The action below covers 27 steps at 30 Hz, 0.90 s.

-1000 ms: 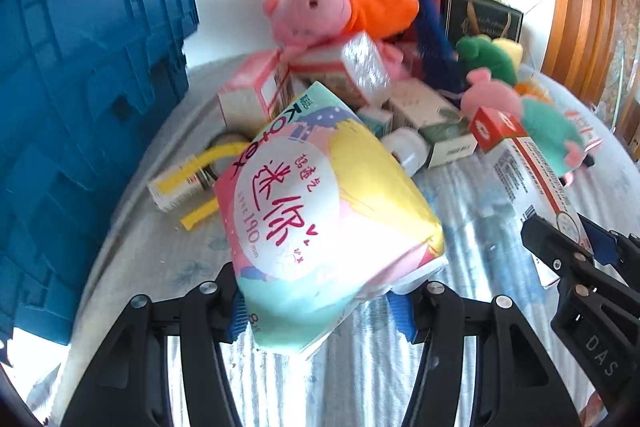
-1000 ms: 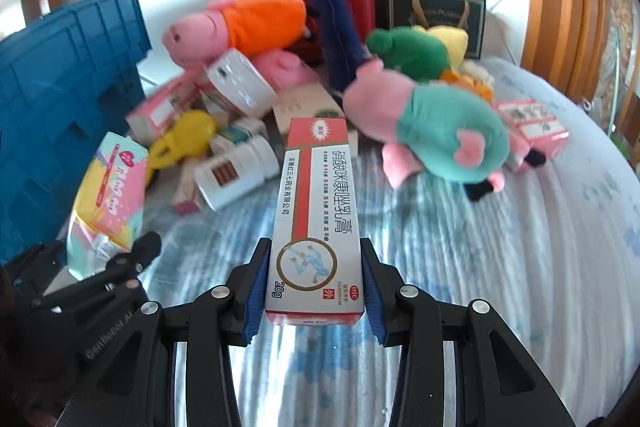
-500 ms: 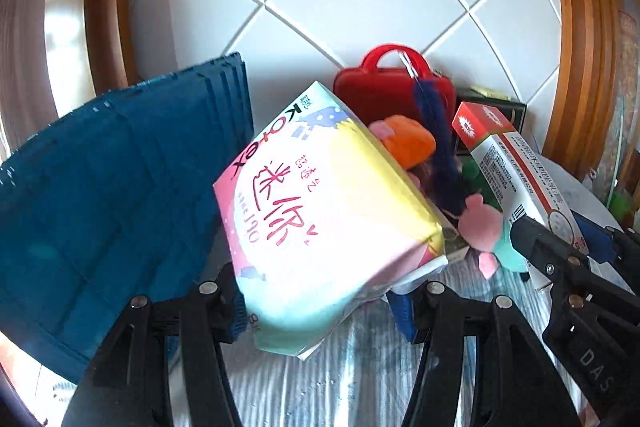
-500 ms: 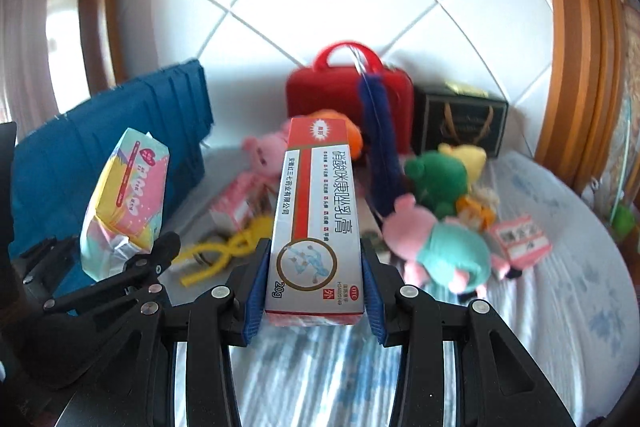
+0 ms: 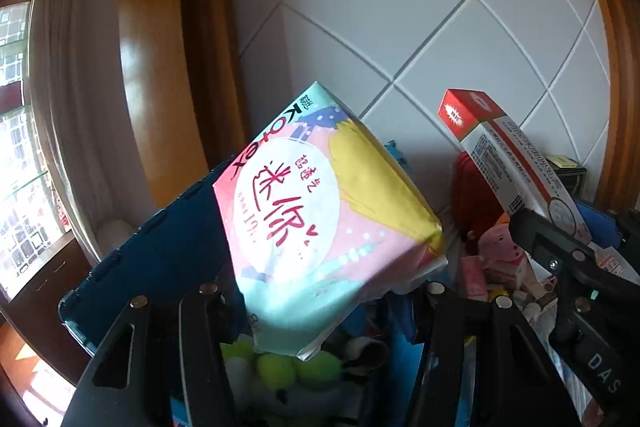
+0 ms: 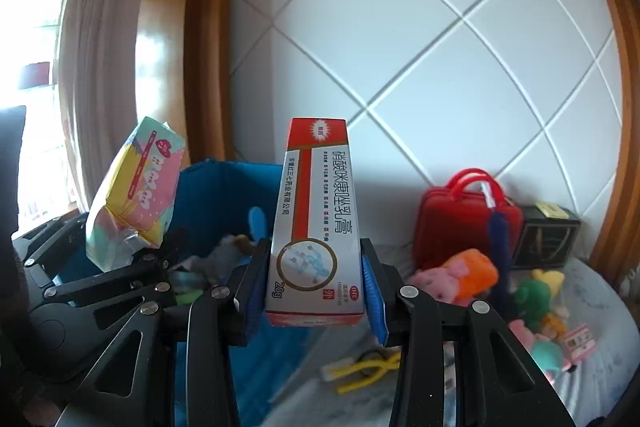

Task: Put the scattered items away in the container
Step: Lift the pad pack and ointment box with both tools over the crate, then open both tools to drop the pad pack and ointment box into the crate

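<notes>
Now, the scene in lines:

Left gripper: the left gripper [image 5: 320, 301] is clamped on a soft pastel plastic packet printed in pink, yellow and mint [image 5: 320, 215], holding it by its near end, the far end tilted up.

Packet's place: held in the air above the open blue plastic crate [image 5: 160, 247]; through the jaws, green and white soft things [image 5: 280, 367] lie inside the crate below it.

Right gripper: the right gripper [image 6: 314, 297] is clamped, blue pads on both long sides, on a long red-and-white cardboard box with black printed characters [image 6: 314, 223], which stands upright.

Box's place: in the air, near the crate's right side, with the crate's blue wall [image 6: 224, 195] behind and to the left of it.

Both grippers: side by side, the packet to the left of the box.

Bed: to the right, on the pale blue patterned bedspread [image 6: 600, 307], lie a pink-and-orange plush toy [image 6: 460, 277], a green plush toy [image 6: 534, 297] and yellow plastic tongs [image 6: 368, 367].

Far side: a red hard case with a loop handle [image 6: 456, 219] and a dark box [image 6: 544, 239] stand against the white quilted headboard [image 6: 440, 47].
</notes>
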{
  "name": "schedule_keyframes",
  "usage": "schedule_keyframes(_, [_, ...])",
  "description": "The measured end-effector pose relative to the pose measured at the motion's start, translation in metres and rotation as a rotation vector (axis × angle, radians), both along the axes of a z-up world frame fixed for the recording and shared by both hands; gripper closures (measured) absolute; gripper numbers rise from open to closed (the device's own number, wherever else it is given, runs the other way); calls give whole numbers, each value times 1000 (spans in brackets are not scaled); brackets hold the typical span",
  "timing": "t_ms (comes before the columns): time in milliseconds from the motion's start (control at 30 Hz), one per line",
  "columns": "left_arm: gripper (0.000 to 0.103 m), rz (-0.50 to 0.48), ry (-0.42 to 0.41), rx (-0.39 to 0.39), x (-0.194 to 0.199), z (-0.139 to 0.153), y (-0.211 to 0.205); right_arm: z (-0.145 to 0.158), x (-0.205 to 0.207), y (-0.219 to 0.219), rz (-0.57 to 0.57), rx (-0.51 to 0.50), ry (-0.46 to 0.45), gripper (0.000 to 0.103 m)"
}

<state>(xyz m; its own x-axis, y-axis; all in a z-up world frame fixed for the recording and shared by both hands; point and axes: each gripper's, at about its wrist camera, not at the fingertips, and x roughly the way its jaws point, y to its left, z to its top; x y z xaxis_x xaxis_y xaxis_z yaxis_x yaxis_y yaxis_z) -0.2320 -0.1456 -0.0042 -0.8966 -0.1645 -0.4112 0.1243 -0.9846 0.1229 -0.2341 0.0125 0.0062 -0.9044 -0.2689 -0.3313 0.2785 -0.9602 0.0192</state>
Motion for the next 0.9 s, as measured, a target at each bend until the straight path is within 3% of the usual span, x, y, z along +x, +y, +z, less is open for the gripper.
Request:
schedule_keyframes(100, [48, 11, -87, -12, -17, -6, -51, 0, -10, -59, 23, -1, -40, 62])
schedule_keyframes(200, [48, -27, -210, 35, -39, -18, -90, -7, -24, -105, 38, 10, -127, 62])
schedule_keyframes(433, [48, -90, -410, 39, -88, -45, -123, -34, -76, -158, -30, 131, -358, 62])
schedule_keyframes(600, [48, -139, -471, 61, -102, -56, -113, -49, -94, -152, -67, 193, -449, 62])
schedule_keyframes(800, [46, -160, -464, 54, -98, -46, -104, -56, -102, -143, -107, 214, -461, 62])
schedule_keyframes(900, [38, -149, -452, 45, -97, -45, -105, -55, -102, -143, -115, 214, -459, 62])
